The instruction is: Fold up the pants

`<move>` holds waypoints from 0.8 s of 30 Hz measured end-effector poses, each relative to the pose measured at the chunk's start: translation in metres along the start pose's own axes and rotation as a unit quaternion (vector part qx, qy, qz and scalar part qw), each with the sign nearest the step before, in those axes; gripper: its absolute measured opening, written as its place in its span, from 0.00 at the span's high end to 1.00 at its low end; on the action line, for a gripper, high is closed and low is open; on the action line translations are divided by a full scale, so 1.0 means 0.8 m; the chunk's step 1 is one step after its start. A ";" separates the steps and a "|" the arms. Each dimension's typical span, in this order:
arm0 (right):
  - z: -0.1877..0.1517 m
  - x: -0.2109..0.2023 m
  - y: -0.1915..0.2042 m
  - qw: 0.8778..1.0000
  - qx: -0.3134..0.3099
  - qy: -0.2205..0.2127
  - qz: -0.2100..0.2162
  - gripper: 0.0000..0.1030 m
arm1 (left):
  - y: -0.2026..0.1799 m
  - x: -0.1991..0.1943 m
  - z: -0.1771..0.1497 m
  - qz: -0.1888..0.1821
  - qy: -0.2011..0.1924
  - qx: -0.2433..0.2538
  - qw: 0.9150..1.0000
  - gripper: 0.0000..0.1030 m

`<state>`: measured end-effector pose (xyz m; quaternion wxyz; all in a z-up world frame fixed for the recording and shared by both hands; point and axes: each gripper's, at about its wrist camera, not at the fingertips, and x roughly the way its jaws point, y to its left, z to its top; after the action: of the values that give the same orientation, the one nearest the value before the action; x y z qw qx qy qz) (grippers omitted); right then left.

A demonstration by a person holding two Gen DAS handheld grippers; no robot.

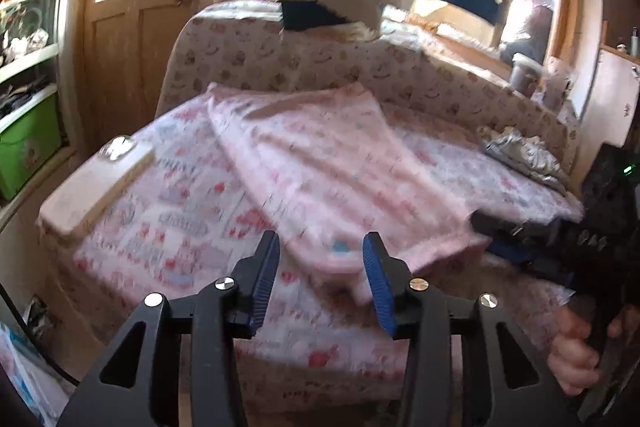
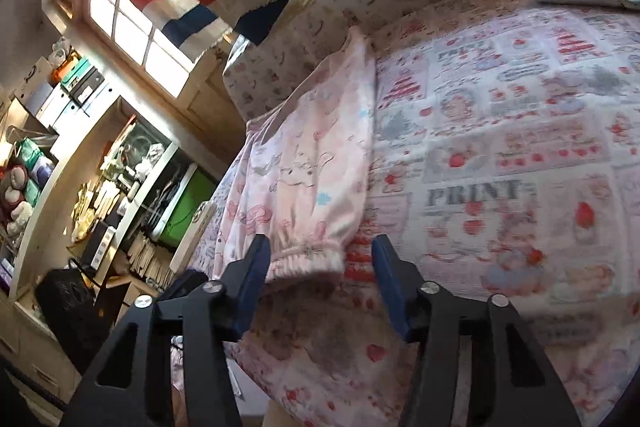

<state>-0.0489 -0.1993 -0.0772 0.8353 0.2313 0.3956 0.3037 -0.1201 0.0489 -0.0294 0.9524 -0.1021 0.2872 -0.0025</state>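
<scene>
Right wrist view: with both tools apart and gripping nothing, regrip pink pants [image 2: 304, 167] at elastic waistband [image 2: 308, 255], folding evenly.

Blurred by motion: pants [image 1: 332, 183] and printed cloth [image 1: 168, 227] beneath, prints unreadable in the left view. Cut off at the frame edge right of the pants: hand [image 1: 576, 355]. Shelf contents [image 2: 120, 195] left of the pants too small to identify.
</scene>
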 end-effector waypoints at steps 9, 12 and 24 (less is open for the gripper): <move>0.003 0.022 0.010 1.000 0.018 0.007 0.015 0.59 | 0.009 0.038 0.007 -0.023 0.041 -0.027 0.999 0.60; 0.004 0.023 0.010 1.000 0.014 0.007 0.005 0.71 | 0.010 0.032 -0.003 -0.016 0.041 -0.026 0.999 0.60; -0.004 0.001 0.011 0.999 0.005 -0.006 -0.035 0.88 | 0.004 0.014 -0.023 -0.028 0.059 -0.031 0.997 0.60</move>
<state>-0.0540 -0.1920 -0.0740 0.8470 0.2230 0.3996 0.2706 -0.1207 0.0480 -0.0514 0.9297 -0.1387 0.3402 -0.0260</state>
